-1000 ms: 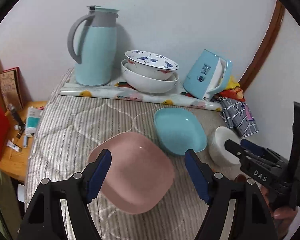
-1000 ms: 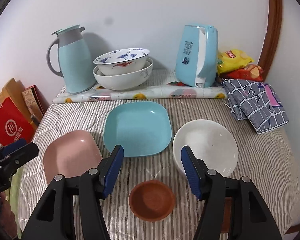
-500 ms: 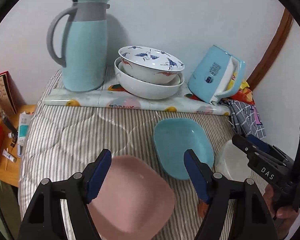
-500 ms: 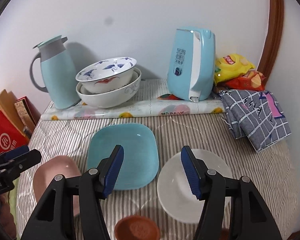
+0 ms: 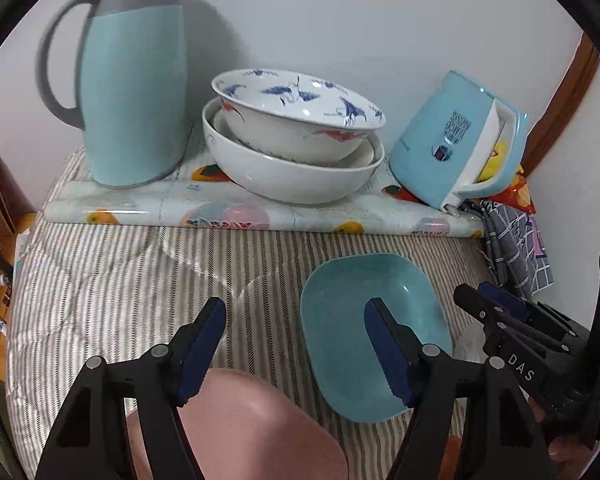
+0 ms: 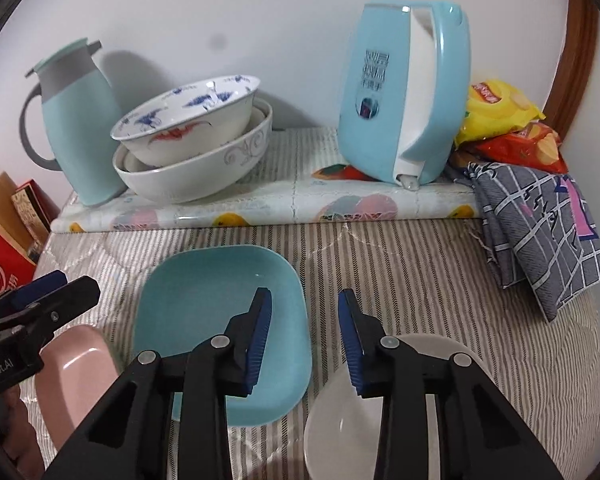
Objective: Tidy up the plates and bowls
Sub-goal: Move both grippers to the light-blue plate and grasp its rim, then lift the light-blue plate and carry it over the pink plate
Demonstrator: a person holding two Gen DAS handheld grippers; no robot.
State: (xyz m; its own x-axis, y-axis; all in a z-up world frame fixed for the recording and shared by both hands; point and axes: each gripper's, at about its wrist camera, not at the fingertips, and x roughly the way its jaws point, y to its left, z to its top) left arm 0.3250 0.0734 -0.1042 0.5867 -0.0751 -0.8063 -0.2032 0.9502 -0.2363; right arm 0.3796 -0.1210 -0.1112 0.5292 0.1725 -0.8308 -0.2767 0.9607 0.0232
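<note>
A teal square plate (image 5: 372, 332) (image 6: 204, 300) lies on the striped cloth, with a pink plate (image 5: 240, 420) (image 6: 80, 360) to its left and a white bowl (image 6: 340, 420) to its right. Two stacked white bowls (image 5: 296, 132) (image 6: 188, 140), the upper one with blue birds, stand at the back. My left gripper (image 5: 296, 312) hovers above the pink plate's far edge, its jaws closing a little with nothing between them. My right gripper (image 6: 305, 300) hangs over the teal plate's right rim, its jaws closing on nothing.
A teal jug (image 5: 132, 80) stands back left and a teal kettle (image 6: 404, 92) back right, both on a rolled fruit-print mat (image 6: 260, 208). Snack bags (image 6: 504, 120) and a checked cloth (image 6: 540, 232) lie at the right. Red boxes (image 6: 0, 272) stand past the left edge.
Both grippers have moved forward and down toward the back of the table. The right jaws have narrowed markedly. The small brown bowl has dropped out of the right wrist view.
</note>
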